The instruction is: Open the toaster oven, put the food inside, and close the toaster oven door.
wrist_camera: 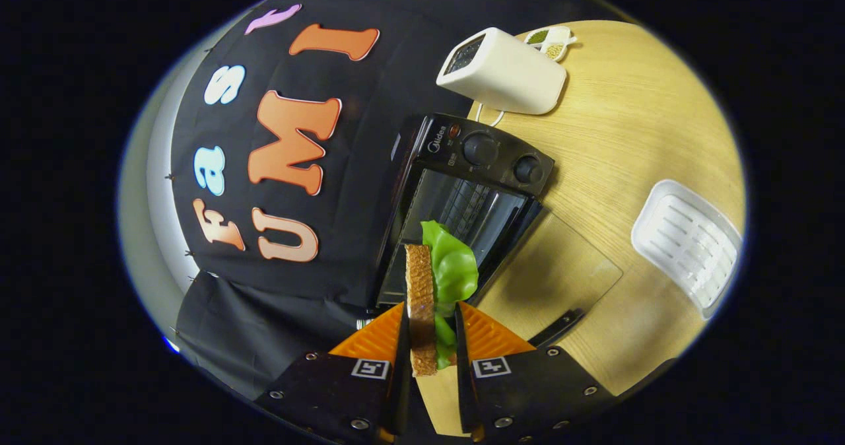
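Wooden table (634, 121) under everything; black toaster oven (475, 174) on it, glass door (561, 267) swung fully open and lying flat; white boxy appliance (505, 68) beyond the oven; white ridged tray (690, 243) well apart to one side; gripper (429, 329) clamped on a sandwich (429, 280), bread slice and lettuce pinched between both fingers, just ahead of the oven's opening

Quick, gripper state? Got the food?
Gripper: shut on the sandwich, held just before the open oven.
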A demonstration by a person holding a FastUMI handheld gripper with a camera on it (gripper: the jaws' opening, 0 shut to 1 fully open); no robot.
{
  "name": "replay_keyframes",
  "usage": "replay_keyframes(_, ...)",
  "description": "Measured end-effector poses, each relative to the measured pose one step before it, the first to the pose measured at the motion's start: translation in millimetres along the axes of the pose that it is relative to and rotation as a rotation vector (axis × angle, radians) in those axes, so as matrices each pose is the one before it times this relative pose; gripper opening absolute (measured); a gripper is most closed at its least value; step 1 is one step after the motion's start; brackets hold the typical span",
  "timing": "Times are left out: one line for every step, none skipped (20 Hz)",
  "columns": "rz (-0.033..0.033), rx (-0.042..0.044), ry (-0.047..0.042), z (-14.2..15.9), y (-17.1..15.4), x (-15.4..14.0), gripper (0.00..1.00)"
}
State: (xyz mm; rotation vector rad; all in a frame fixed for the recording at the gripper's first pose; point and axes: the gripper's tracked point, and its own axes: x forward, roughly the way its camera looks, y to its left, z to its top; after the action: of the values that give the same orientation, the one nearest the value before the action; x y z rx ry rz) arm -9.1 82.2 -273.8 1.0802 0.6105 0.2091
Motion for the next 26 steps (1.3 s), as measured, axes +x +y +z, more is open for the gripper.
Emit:
replay_keyframes(-0.00618, 0.00134, -0.01466, -7.81, 0.44, 3.43, 0.31)
replay_keyframes(-0.00416, 0.00971, -0.02676, -3.8, 0.96, 5.01, 0.32)
replay_keyframes(0.00161, 0.01668, -0.03151, -3.17, 3.37, 5.46, 0.32)
replay_keyframes(-0.00045, 0.01222, -0.02628, -2.12, 3.02, 4.99, 0.32)
replay_keyframes(-0.00684, -0.00032, -0.03037, -1.81, 1.44, 5.13, 0.32)
replay_keyframes(-0.01641, -0.00482, -0.02207, -2.99, -0.94, 6.39, 0.32)
replay_keyframes(-0.0118, 0.00844, -0.02237, -3.31, -0.31, 6.34, 0.32)
replay_keyframes(-0.00081, 0.01965, -0.01645, -3.69, 1.67, 7.51, 0.32)
replay_keyframes(-0.0015, 0.03041, -0.00868, -6.0, 0.48, 8.1, 0.32)
replay_keyframes(-0.00926, 0.03848, -0.01177, -4.66, -0.57, 7.64, 0.32)
replay_keyframes(-0.01154, 0.03406, -0.01627, -2.82, -2.07, 8.93, 0.32)
replay_keyframes(-0.01234, 0.01202, -0.01029, -2.8, -2.92, 9.0, 0.32)
replay_keyframes(-0.01031, 0.00448, -0.01447, -1.6, -0.66, 9.8, 0.32)
replay_keyframes(-0.0021, 0.00488, -0.02308, 1.36, 0.51, 8.63, 0.32)
replay_keyframes(-0.00038, -0.00497, -0.01169, -1.27, -0.46, 5.78, 0.32)
replay_keyframes(-0.00878, 0.00091, -0.01318, 1.43, -2.45, 6.19, 0.32)
replay_keyframes(-0.00821, 0.00655, -0.01927, 1.92, -1.55, 6.1, 0.32)
replay_keyframes(-0.00355, 0.00156, -0.01594, 1.51, -1.21, 5.11, 0.32)
replay_keyframes(0.00271, -0.00055, -0.01302, 0.15, 0.75, 5.12, 0.32)
replay_keyframes(0.00009, 0.00794, -0.01315, 1.06, -0.28, 4.38, 0.32)
replay_keyframes(-0.00214, 0.00798, -0.00785, 0.07, 0.81, 5.52, 0.32)
replay_keyframes(-0.00393, 0.00044, -0.00372, -0.74, 0.54, 5.37, 0.32)
replay_keyframes(-0.00222, -0.00306, -0.00728, -0.81, 1.95, 4.22, 0.32)
replay_keyframes(-0.00348, -0.00933, -0.00546, -1.05, 2.07, 5.11, 0.32)
replay_keyframes(-0.00253, -0.00595, -0.00096, -1.38, 2.36, 2.37, 0.33)
replay_keyframes(-0.00386, -0.00732, -0.00277, -1.77, 3.42, 4.57, 0.34)
